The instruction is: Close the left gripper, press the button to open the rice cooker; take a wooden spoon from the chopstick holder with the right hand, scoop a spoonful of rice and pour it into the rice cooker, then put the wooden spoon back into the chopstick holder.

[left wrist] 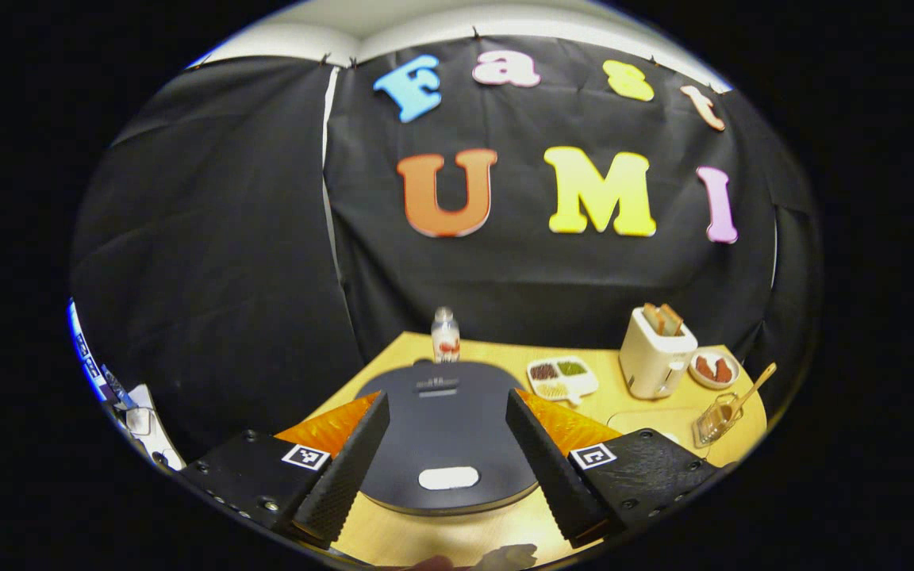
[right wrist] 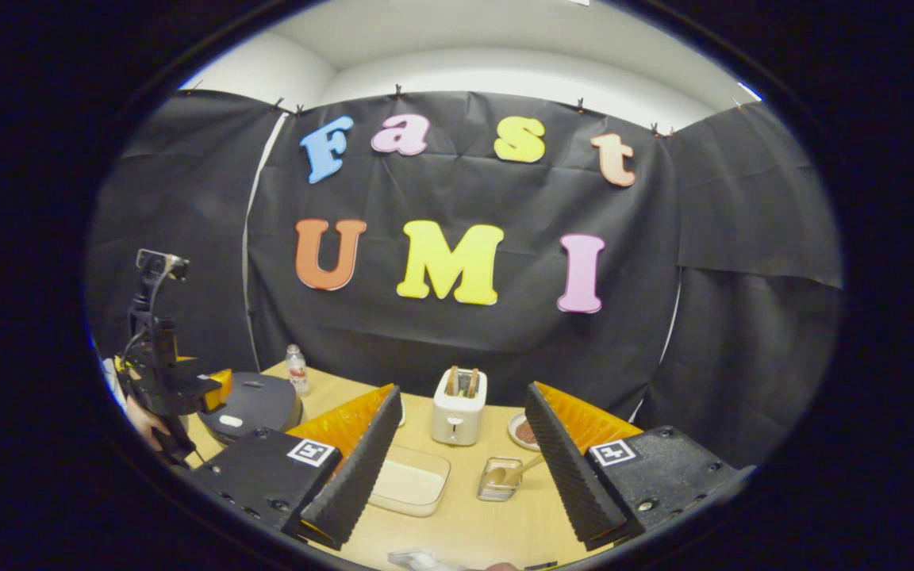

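Left gripper [left wrist: 447,452] jaws apart, framing the closed rice cooker [left wrist: 445,432] on the table [left wrist: 457,535]; its pale button [left wrist: 448,478] sits at the near lid edge. Right gripper [right wrist: 457,468] also spread, empty. Wooden spoon [right wrist: 514,473] leans in the clear chopstick holder [right wrist: 498,480], probably bowl-down. Spoon: light, stiff, smooth; grip mid-handle. Rice tray [right wrist: 412,481] just beside.

**Both grippers spread, nothing held**

Your left gripper [left wrist: 447,456] has its jaws wide apart. Your right gripper [right wrist: 463,468] is spread just as wide, gripping nothing. In the right gripper view, your hand [right wrist: 142,419] holds the left gripper from below.
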### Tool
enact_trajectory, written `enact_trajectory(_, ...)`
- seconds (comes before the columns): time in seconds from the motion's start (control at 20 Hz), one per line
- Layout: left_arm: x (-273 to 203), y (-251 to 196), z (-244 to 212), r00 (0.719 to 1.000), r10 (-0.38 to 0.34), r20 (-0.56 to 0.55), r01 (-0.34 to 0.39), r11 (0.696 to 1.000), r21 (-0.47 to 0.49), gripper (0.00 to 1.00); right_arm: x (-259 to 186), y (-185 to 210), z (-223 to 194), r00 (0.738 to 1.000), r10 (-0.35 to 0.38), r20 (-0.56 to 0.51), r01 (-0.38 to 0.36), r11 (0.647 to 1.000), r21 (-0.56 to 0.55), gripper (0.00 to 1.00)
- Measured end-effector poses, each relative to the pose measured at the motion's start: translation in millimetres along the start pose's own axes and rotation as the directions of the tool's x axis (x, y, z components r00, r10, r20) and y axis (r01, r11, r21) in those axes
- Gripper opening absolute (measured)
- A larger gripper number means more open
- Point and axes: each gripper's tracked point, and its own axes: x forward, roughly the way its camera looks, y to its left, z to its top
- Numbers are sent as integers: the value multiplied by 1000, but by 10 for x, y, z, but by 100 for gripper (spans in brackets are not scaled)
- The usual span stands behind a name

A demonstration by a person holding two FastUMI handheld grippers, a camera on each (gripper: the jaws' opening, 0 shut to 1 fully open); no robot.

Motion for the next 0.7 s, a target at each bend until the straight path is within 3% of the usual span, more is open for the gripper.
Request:
enact_trajectory(0.15, -388, -75, 459, 992, -31, 126, 26, 999, 40, 95, -50, -62, 153, 998, -24, 55, 24, 1000, 0, 97)
enact_trajectory(0.4, -910, -152, 849, 975, -75, 211, 77, 997, -2, 95, -217, -118, 210, 995, -35, 93, 33, 999, 16, 97)
enact_trajectory(0.55, -1145, -150, 903, 972, -101, 212, 109, 994, -26, 89, -257, -123, 89, 997, -29, 73, 26, 999, 39, 97)
enact_trajectory(0.65, -1248, -102, 958, 970, -96, 223, 108, 993, -41, 94, -294, -179, 57, 997, -39, 69, 35, 998, 55, 100)
enact_trajectory(0.7, -1277, -88, 977, 970, -94, 226, 105, 994, -38, 89, -300, -194, 45, 997, -39, 67, 35, 998, 61, 100)
